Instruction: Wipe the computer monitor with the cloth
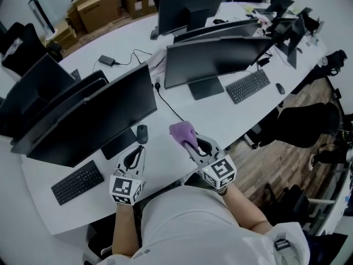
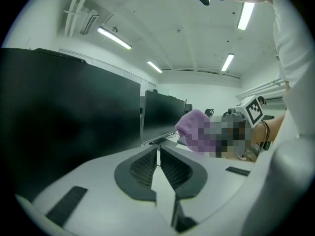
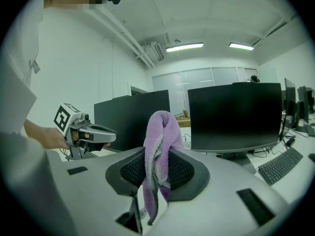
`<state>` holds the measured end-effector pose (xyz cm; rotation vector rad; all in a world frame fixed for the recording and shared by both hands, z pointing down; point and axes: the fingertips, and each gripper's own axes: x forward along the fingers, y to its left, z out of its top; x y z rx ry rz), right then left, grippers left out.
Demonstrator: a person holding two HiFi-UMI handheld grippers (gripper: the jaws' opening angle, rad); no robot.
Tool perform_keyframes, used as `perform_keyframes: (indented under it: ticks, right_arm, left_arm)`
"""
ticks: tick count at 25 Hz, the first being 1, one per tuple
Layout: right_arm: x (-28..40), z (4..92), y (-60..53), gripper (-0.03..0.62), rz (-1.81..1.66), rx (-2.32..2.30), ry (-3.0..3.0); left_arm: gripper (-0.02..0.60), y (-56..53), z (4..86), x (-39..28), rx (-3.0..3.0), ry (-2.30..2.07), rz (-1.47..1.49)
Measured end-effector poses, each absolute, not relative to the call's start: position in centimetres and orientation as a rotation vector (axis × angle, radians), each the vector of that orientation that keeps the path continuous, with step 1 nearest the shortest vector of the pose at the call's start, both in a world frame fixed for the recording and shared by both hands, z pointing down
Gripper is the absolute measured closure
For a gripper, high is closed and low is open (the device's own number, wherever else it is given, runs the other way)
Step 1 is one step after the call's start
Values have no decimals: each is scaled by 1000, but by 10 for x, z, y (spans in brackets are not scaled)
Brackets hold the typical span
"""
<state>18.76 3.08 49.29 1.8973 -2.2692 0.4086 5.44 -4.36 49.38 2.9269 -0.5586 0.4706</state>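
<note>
White office desk, dark monitor; right tool clamps purple cloth.

Grippers two: left gripper, right gripper; cloth one; keyboards two; mice two; monitors at least six, rows overlap; cardboard boxes at least three.

Near monitor sits left on surface, keyboard in front, mouse just right of its stand. Second monitor further right, behind; second keyboard at its right. Left tool before near monitor. Cloth in right tool, right of mouse.
</note>
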Motion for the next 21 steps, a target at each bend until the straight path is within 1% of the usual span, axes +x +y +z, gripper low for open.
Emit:
perform_keyframes:
  ticks: [21]
  right_arm:
    - [227, 509, 52, 494, 454, 1889, -2304]
  left_arm:
    - [575, -19, 501, 87, 2910, -616, 510]
